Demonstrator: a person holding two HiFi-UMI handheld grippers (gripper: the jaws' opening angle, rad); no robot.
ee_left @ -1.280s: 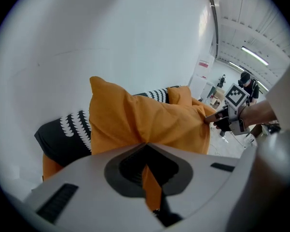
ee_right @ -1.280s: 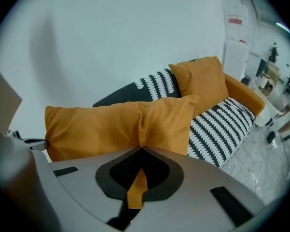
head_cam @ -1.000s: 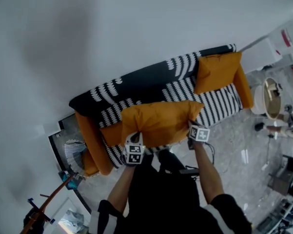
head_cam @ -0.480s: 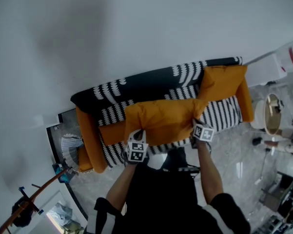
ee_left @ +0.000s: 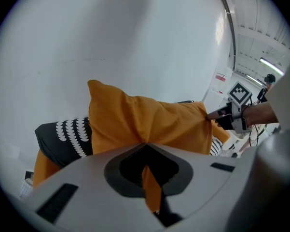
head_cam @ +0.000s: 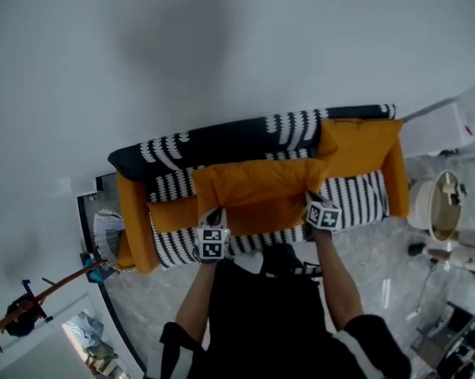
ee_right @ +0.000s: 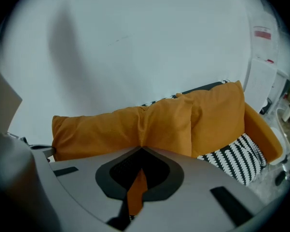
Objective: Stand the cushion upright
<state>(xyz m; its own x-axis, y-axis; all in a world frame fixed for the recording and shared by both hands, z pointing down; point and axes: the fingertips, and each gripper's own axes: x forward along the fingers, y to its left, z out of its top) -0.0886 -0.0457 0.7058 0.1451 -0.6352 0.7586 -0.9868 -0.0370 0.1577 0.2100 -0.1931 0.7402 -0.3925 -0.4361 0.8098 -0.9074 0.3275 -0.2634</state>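
while left tool [head_cam: 213, 216] and right tool [head_cam: 311, 199] clamp the orange cushion [head_cam: 257, 189], striped sofa [head_cam: 357, 197] against white wall [head_cam: 221, 38], grey floor [head_cam: 375, 268]

Cushion [head_cam: 257, 189] before sofa backrest [head_cam: 221, 139]

Matt, creased orange cloth on cushion [head_cam: 257, 192]; patterned fabric on sofa [head_cam: 221, 140]; glossy stone-look floor [head_cam: 379, 267]; smooth matt wall [head_cam: 221, 54].

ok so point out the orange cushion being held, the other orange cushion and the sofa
held cushion [head_cam: 257, 188]: head view, middle of its front face
second cushion [head_cam: 360, 144]: head view, centre of it, toward the picture's right
sofa [head_cam: 221, 136]: head view, bare black stretch of the backrest
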